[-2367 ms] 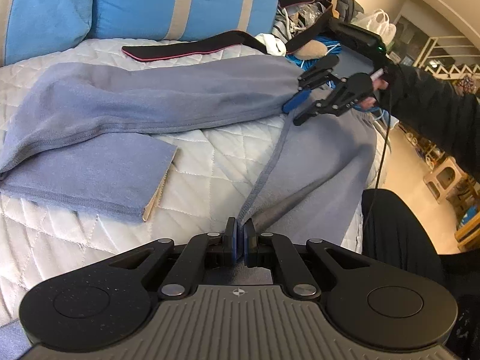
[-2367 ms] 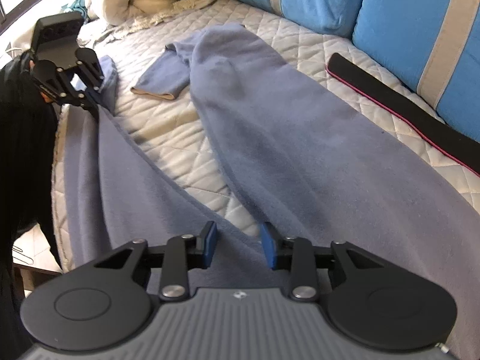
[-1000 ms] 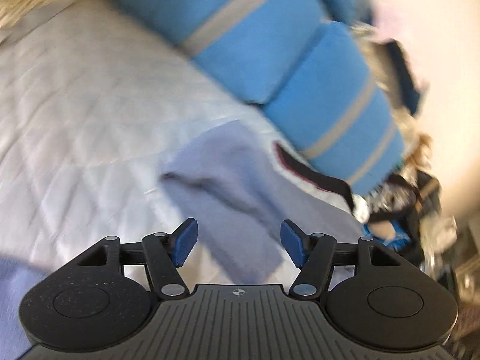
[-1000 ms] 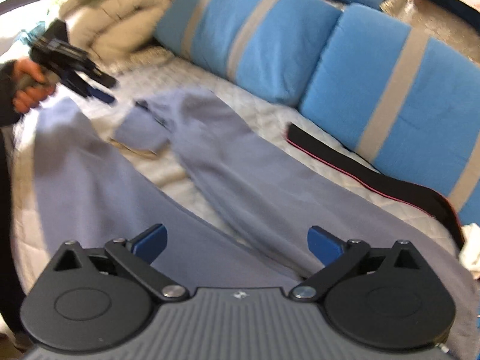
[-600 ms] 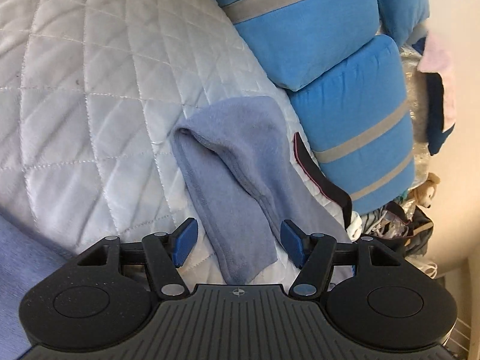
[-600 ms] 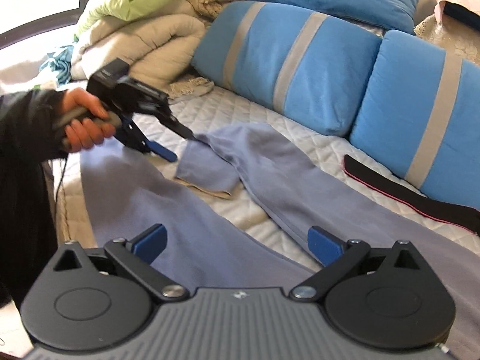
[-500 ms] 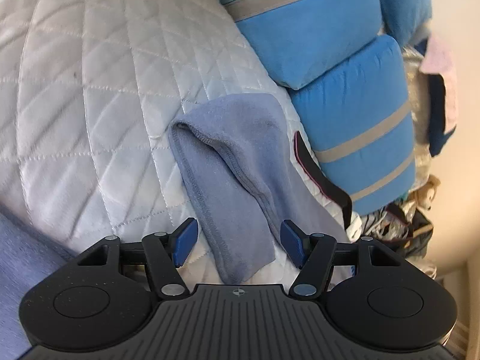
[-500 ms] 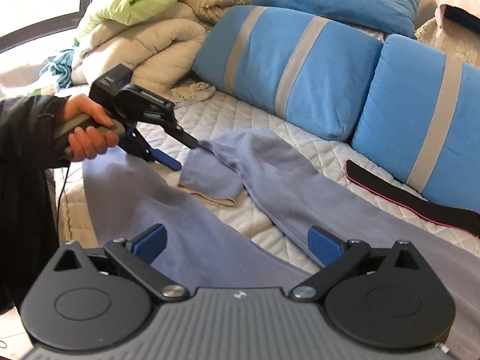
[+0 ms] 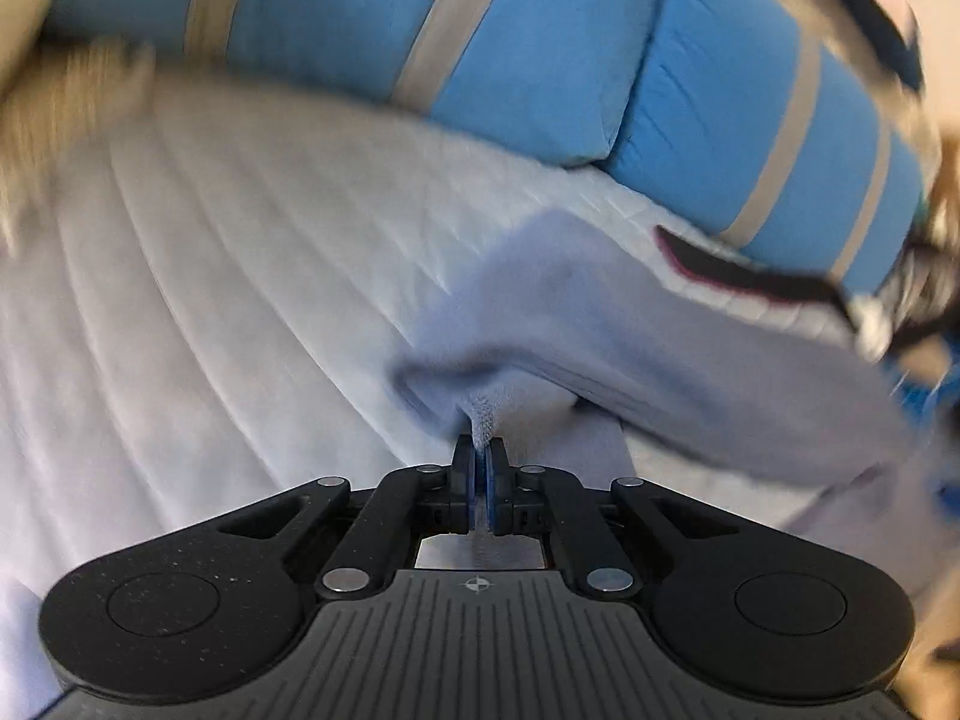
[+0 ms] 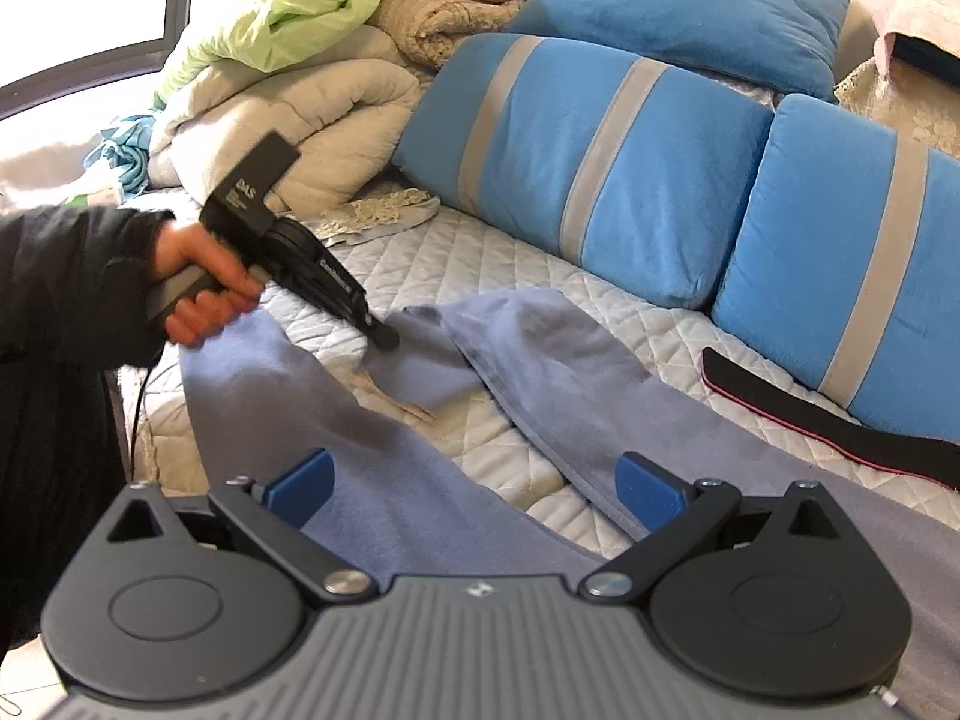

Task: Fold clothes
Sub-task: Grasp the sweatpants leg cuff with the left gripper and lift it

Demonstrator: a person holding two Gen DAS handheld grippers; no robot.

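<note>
Grey-blue fleece trousers (image 10: 558, 360) lie spread on the quilted white bed (image 10: 456, 264), one leg towards the pillows with its cuff folded back, the other leg (image 10: 312, 414) nearer me. My left gripper (image 9: 480, 461) is shut on the folded cuff end (image 9: 483, 414) and lifts it slightly; it also shows in the right wrist view (image 10: 384, 339), held by a hand. My right gripper (image 10: 474, 489) is open and empty above the trousers, near the crotch.
Blue pillows with grey stripes (image 10: 588, 180) line the back of the bed. A black strap with pink edge (image 10: 828, 420) lies under them. A heap of beige and green bedding (image 10: 312, 60) sits at the far left.
My left gripper has closed on the folded cuff and is moving fast; its view is blurred. The right gripper has stayed open and hardly moved.
</note>
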